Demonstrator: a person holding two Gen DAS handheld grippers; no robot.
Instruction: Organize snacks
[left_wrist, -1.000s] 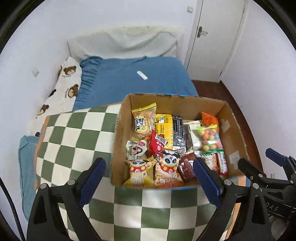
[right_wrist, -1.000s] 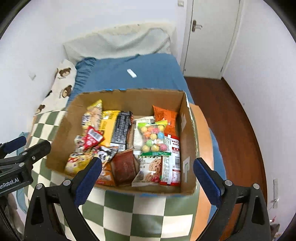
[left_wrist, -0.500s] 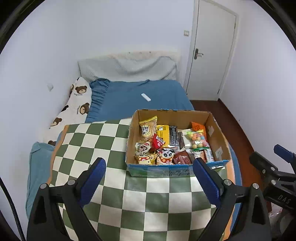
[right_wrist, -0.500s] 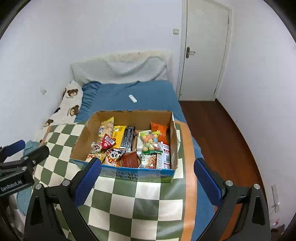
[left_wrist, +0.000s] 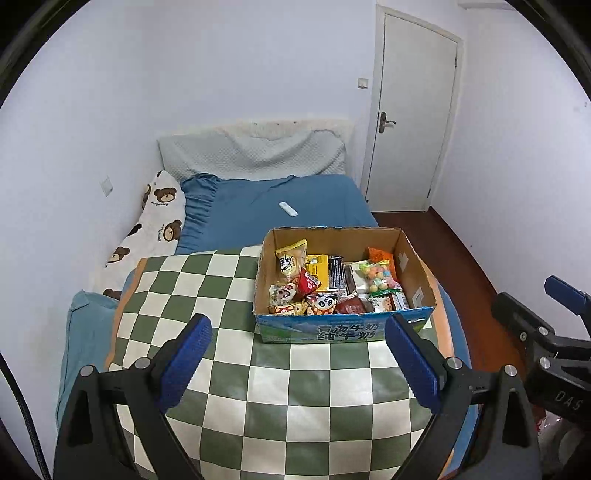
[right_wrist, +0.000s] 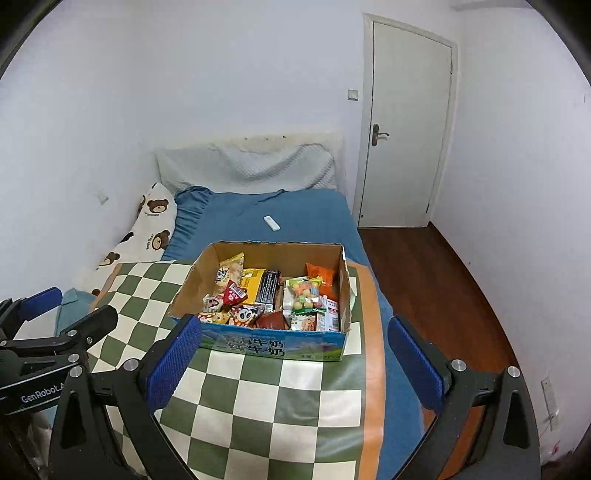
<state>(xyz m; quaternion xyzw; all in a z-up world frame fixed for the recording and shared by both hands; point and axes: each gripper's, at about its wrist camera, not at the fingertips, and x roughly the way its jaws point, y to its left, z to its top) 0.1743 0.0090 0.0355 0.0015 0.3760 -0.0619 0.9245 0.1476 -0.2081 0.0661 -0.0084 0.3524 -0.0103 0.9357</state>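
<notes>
currently, in the left wrist view, we find the left gripper (left_wrist: 295, 356) spread wide and holding nothing, its blue pads hanging above the checkered cloth (left_wrist: 229, 288). the cardboard box (left_wrist: 332, 330) sits on that cloth, ahead of the jaws and apart from them, toward the cloth's right edge. the snacks (left_wrist: 325, 282) lie packed inside it: a panda packet (left_wrist: 325, 303) near the front wall, a bag of coloured balls (left_wrist: 376, 275) toward the right. the right gripper (left_wrist: 561, 295) shows at the right border of this view.

in the right wrist view, we find the right gripper (right_wrist: 293, 363) equally wide and empty. the box (right_wrist: 273, 345) stands just beyond the left pad, with the snacks (right_wrist: 273, 295) all inside. a white remote (right_wrist: 271, 223) lies on the blue sheet (right_wrist: 306, 218) beyond, well apart from the box.

we judge the task to be at or near its end: every packet we can see is in the box and none lies loose on the cloth. if any step remains, the next move calls for bringing one gripper forward over the box and down between the packets, jaws kept wide until a single packet sits between the pads.
</notes>
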